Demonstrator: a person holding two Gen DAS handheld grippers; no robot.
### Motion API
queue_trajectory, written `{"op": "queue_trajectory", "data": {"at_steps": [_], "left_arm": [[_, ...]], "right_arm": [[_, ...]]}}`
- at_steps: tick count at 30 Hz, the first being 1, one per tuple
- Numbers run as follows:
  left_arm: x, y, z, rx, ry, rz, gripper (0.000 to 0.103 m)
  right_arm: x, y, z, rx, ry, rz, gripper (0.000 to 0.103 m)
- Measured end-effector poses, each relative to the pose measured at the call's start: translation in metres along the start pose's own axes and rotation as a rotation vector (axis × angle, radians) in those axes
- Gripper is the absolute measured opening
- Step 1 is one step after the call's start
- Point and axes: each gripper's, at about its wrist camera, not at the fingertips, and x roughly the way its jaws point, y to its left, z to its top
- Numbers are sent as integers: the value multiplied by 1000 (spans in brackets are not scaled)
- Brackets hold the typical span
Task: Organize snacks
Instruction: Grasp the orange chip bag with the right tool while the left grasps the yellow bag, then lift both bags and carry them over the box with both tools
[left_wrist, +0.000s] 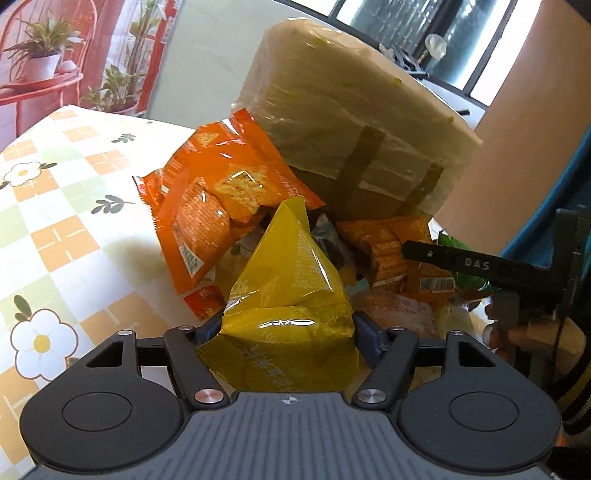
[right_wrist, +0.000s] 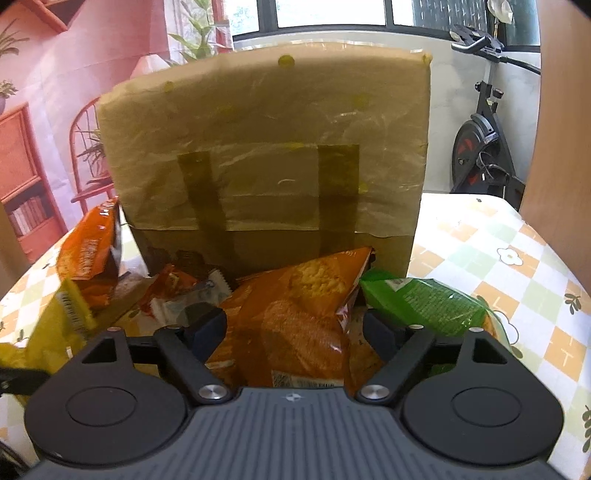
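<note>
In the left wrist view, the left tongs (left_wrist: 288, 325) pinch a yellow snack bag (left_wrist: 291, 295) at both sides, low over the flowered surface (left_wrist: 55, 221). Behind it an orange cracker bag (left_wrist: 218, 206) leans against a tall box wrapped in brown paper (left_wrist: 351, 110), which blocks the way beyond. To the right lie smaller orange packets (left_wrist: 399, 247), and a black bar (left_wrist: 465, 264) marked "DAS" reaches in. In the right wrist view, the right tongs (right_wrist: 295, 328) are spread, an orange bag (right_wrist: 299, 317) between them but not squeezed; a green bag (right_wrist: 424, 299) lies just to the right.
</note>
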Motion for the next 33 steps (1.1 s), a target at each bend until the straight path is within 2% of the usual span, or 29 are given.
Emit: {"op": "queue_trajectory", "data": {"at_steps": [12, 16, 23, 33], "left_arm": [[0, 5, -2, -18, -19, -25, 71], [-5, 3, 0, -8, -35, -69, 69], [-16, 0, 9, -17, -78, -85, 66], [-39, -10, 31, -5, -178, -108, 66]], "right_arm": [[28, 0, -2, 50, 36, 28, 84], [19, -2, -4, 57, 5, 20, 73], [-7, -5, -7, 82, -78, 51, 72], [-36, -5, 7, 79, -186, 80, 72]]}}
